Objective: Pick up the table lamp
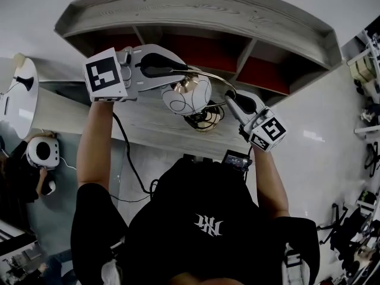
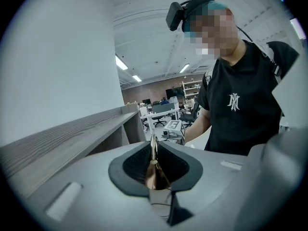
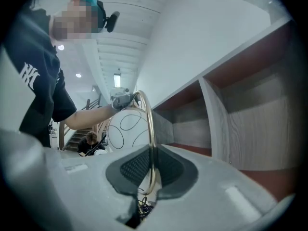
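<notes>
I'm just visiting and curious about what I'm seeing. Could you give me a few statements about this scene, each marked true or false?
1. The left gripper is shut on a brass part of the lamp. True.
2. The right gripper is empty. False: it clamps the lamp's curved brass rod.
3. The shade is a white ball with black lines. True.
4. The lamp lies on the floor. False: the grippers hold it over a wooden desk.
5. The person wears a white shirt. False: the shirt is black.
</notes>
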Motion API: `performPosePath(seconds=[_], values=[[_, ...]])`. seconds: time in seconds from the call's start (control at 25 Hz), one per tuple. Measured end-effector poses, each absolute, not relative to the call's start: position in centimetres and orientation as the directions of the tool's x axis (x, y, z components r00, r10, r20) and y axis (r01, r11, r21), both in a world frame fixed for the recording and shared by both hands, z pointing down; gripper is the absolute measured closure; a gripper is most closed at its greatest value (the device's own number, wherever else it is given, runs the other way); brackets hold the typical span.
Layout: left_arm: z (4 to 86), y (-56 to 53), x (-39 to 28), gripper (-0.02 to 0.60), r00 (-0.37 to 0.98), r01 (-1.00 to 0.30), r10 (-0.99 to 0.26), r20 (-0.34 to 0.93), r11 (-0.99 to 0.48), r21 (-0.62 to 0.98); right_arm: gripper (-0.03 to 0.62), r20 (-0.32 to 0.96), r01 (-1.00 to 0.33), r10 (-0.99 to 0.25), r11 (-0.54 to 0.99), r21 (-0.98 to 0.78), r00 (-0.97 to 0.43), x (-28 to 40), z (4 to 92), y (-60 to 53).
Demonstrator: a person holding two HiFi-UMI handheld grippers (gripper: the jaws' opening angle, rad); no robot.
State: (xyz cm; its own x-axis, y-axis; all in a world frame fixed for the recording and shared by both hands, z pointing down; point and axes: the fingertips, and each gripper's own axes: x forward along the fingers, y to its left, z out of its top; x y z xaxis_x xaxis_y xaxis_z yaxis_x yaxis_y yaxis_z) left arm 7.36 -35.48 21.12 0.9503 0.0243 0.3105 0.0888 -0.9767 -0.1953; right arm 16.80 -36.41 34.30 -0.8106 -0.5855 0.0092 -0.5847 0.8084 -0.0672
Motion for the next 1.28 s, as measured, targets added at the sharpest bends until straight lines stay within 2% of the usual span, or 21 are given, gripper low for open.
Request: performPosePath(seconds=[0.88, 1.28], values=[[16.3, -33.5, 8.1, 0.531, 0.965, 0.098, 0.006, 0.261, -0.934, -0.343, 0.563, -0.034, -0.615, -0.615, 0.789, -0.006, -0.788, 17.1, 29.9, -35.7], [17.4, -34.0, 7.3, 0.531, 0.939, 0.103, -0.027, 0.342, -0.928, -0.357, 0.563, -0.039, -0.631, -0.630, 0.776, 0.002, -0.776, 17.4, 29.7, -35.4]])
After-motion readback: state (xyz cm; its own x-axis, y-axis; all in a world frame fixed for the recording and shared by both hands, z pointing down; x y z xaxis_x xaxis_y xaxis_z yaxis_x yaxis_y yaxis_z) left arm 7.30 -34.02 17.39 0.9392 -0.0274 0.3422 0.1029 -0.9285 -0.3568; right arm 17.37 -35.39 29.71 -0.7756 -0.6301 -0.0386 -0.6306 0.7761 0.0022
